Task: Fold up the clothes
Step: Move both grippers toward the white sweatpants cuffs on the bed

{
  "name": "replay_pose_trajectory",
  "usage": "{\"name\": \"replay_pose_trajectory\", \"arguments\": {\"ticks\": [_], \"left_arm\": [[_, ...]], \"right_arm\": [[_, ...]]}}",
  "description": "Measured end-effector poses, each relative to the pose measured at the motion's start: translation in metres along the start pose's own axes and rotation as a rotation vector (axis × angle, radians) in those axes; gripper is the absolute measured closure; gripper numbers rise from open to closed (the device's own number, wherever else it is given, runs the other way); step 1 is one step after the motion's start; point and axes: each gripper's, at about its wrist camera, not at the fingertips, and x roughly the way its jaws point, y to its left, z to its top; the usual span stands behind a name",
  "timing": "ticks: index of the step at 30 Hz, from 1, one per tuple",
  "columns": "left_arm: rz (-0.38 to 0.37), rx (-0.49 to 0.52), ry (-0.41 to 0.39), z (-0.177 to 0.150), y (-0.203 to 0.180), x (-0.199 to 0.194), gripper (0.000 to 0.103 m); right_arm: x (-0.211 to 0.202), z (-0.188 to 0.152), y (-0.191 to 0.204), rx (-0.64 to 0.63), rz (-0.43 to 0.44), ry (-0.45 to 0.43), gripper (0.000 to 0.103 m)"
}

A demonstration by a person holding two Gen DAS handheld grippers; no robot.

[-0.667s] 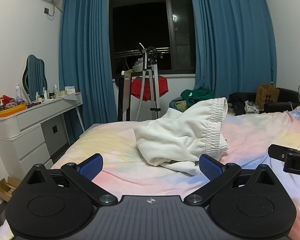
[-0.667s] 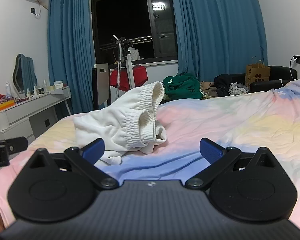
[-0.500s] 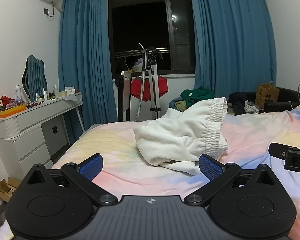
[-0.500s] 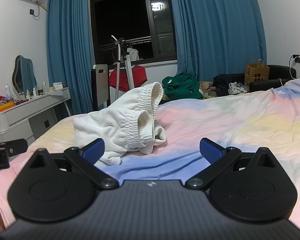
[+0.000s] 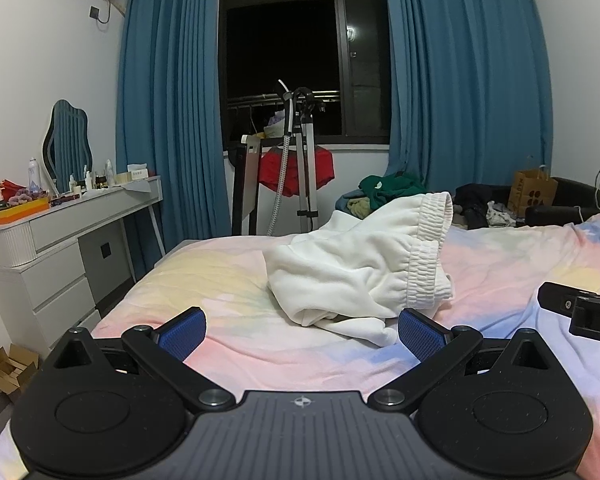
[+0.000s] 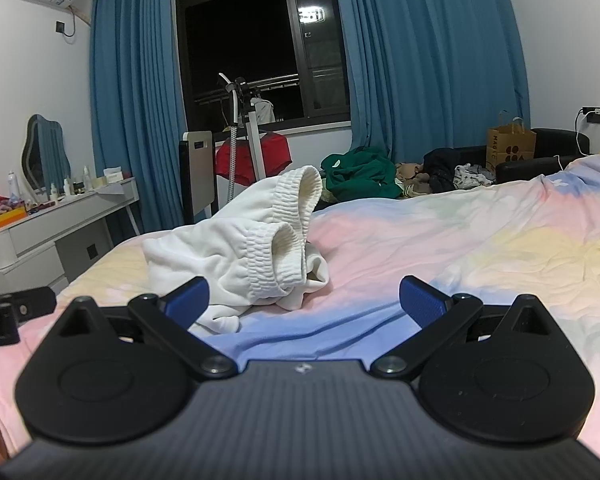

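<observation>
Nothing has shifted since the earlier frames: both grippers hang in the same spots and the shorts lie just as before.

Left gripper (image 5: 302, 330) fills the bottom of its frame, jaws spread wide, with nothing between the blue pads (image 5: 182, 332). White shorts (image 5: 364, 276) lie crumpled on the bed (image 5: 204, 280) at centre frame, just beyond the pads, the ribbed waistband standing up at the upper right of the heap. No pad touches the cloth. At the right edge of this frame, part of the right gripper shows above the sheet.

Right gripper (image 6: 304, 300) is likewise spread wide and empty at the bottom of its frame. There the shorts (image 6: 236, 256) sit left of centre, near the left pad (image 6: 188, 302); whether it touches them I cannot tell. At the left edge of that frame, part of the left gripper shows.

Blue curtains (image 5: 168, 100) flank a dark window (image 5: 284, 60) at the top of the frame.
</observation>
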Motion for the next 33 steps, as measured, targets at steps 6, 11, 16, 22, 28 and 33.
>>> {"name": "replay_pose_trajectory", "arguments": {"ticks": [6, 11, 16, 22, 28, 33], "left_arm": [[-0.002, 0.005, -0.003, -0.002, -0.003, 0.006, 0.000], [-0.006, 0.013, 0.014, -0.004, -0.004, 0.010, 0.000], [-0.005, 0.007, 0.024, -0.005, -0.002, 0.014, 0.000], [-0.011, -0.027, 0.028, -0.007, 0.007, 0.011, 0.000], [-0.034, -0.052, 0.015, -0.008, 0.016, 0.003, 0.000], [-0.107, -0.131, 0.069, -0.011, 0.029, 0.009, 0.000]], "right_arm": [[0.001, -0.001, -0.004, 0.015, -0.005, -0.012, 0.000], [0.001, -0.002, -0.007, 0.039, -0.011, -0.029, 0.000], [0.000, -0.004, -0.006, 0.035, -0.016, -0.036, 0.000], [-0.008, 0.003, -0.001, 0.052, -0.016, -0.048, 0.000], [-0.013, 0.003, 0.005, 0.017, -0.037, -0.062, 0.000], [-0.011, -0.001, 0.003, 0.020, -0.034, -0.052, 0.000]]}}
